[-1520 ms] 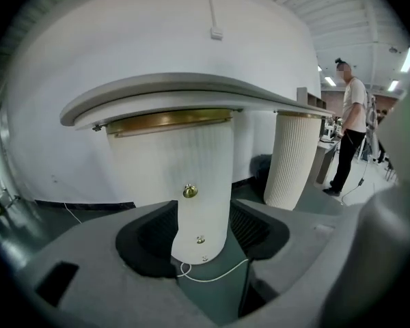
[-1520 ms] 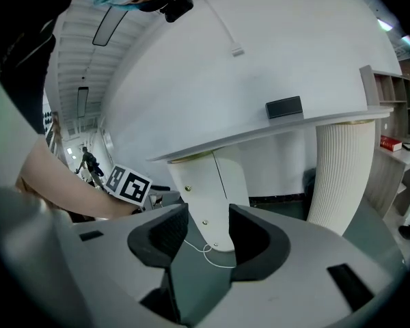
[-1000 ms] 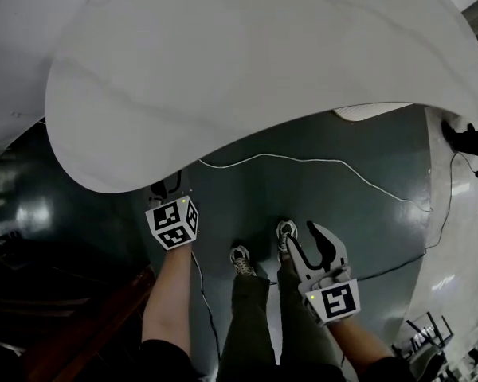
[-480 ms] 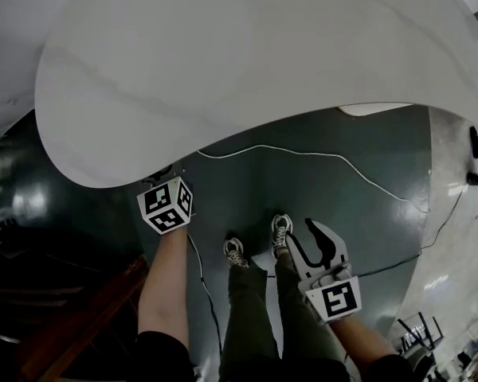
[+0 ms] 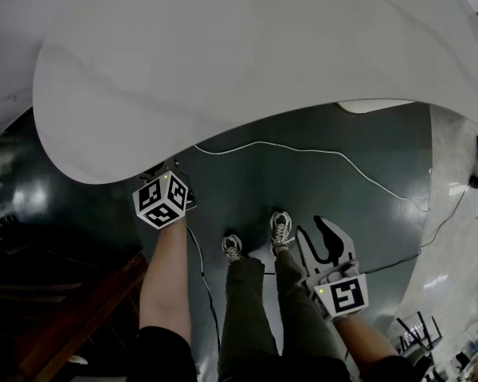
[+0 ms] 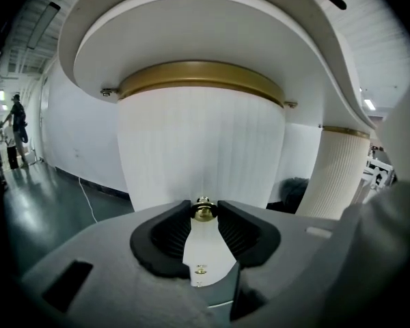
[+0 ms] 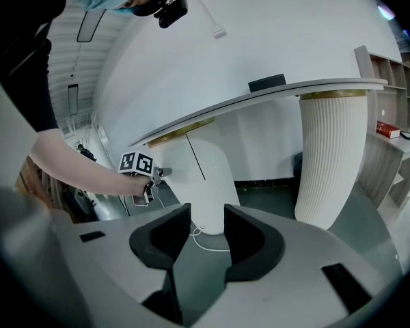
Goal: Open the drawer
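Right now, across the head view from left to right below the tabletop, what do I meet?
First the left gripper, jaws just closed onto the brass knob → left shoe → right shoe → right gripper, jaws just narrowed, empty.

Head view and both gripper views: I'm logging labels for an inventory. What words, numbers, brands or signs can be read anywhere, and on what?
No readable words, numbers or brands in any view.
Left cube: black-and-white square marker patterns only, no letters.
Right cube: the same kind of patterns, no letters.
Red book on the shelf: any print is too small to read.
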Demonstrator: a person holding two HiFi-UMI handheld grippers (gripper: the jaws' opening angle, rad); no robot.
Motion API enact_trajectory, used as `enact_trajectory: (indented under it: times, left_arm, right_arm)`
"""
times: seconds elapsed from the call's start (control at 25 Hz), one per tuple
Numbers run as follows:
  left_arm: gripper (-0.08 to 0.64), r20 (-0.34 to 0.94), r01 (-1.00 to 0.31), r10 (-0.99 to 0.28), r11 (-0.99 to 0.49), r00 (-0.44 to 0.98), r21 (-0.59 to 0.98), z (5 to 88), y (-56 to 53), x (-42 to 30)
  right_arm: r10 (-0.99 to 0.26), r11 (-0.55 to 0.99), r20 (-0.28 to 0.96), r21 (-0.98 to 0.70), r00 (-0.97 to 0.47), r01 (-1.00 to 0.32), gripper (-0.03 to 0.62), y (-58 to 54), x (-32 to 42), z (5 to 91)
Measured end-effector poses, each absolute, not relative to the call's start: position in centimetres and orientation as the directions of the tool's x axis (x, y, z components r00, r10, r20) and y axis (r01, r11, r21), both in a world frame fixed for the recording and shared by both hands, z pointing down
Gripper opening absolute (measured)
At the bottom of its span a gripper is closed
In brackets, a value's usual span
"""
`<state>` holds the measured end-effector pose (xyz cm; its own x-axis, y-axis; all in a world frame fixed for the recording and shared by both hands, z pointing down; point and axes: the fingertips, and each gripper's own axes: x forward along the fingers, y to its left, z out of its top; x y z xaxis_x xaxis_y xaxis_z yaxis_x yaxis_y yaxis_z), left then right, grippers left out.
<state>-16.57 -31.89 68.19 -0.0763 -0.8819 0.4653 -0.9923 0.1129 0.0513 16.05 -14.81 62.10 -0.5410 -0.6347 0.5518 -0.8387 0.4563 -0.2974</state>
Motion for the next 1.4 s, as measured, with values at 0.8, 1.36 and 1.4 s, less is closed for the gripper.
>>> enact_trajectory:
  times: [0.8,1.36,1.4]
  left_arm:
    - [0.106,0.487,-0.984,-0.866,0.165,-0.113,0.066,68.3,-31.5,-16.5]
    - [0.104,0.486,-0.986,-0.868,0.156,-0.105,0.064,68.2,-31.3,-16.3]
    - [0.104,0.486,-0.986,-0.868,0.153,-0.103,0.064,68.2,-31.2,-16.3]
  right_arm:
    - [-0.642,0.447,0.543,-0.308,-0.541,-0.84,0.144,-14.9,15.7,61.5]
    - [-0.651,0.439,0.538,-0.309,-0.535,-0.844,0.144,-14.9,15.8,61.3]
    - [-0.653,0.437,0.539,-0.306,-0.532,-0.846,0.144,-15.0,15.8,61.3]
